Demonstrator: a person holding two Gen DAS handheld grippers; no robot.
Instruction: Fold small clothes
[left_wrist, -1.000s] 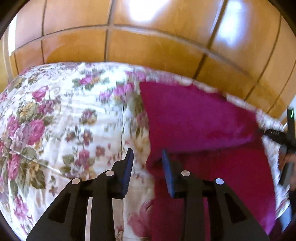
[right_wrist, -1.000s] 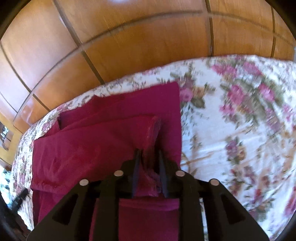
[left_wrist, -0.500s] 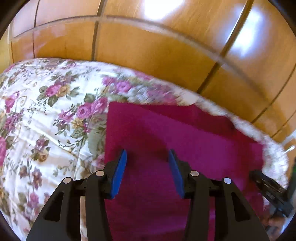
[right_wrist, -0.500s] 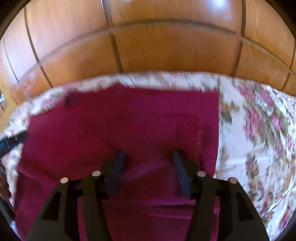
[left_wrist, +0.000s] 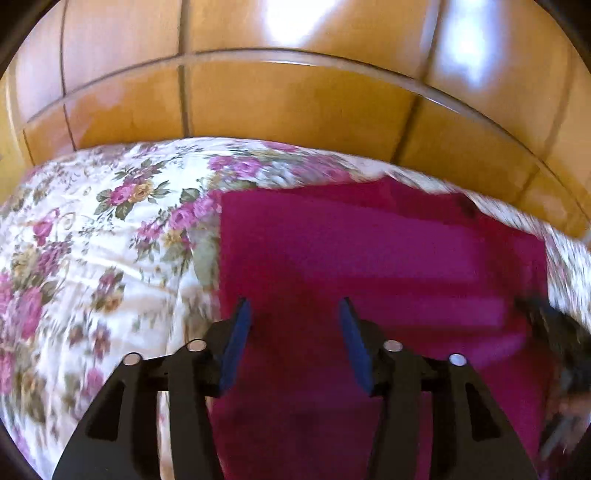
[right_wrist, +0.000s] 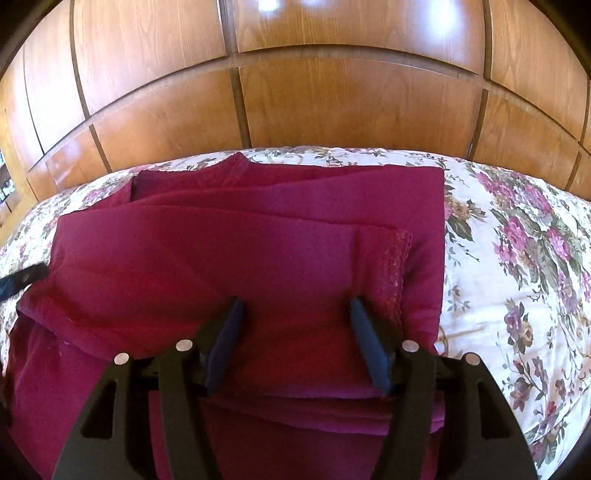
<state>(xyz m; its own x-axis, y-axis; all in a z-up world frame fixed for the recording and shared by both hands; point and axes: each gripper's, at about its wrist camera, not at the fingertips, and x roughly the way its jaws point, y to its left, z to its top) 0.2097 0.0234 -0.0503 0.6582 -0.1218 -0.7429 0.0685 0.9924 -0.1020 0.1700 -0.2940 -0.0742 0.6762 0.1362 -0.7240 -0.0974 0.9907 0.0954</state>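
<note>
Both claws have just let go. The left claw (left_wrist: 291, 310) and right claw (right_wrist: 295, 308) have been opening and now stand spread, empty, over the red cloth (right_wrist: 258, 258), folded flat on the bed (right_wrist: 517, 277). This fold looks done.

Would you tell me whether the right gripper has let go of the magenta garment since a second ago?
Yes: the right gripper has just been opening, and the magenta garment lies flat on the floral bedspread.
</note>
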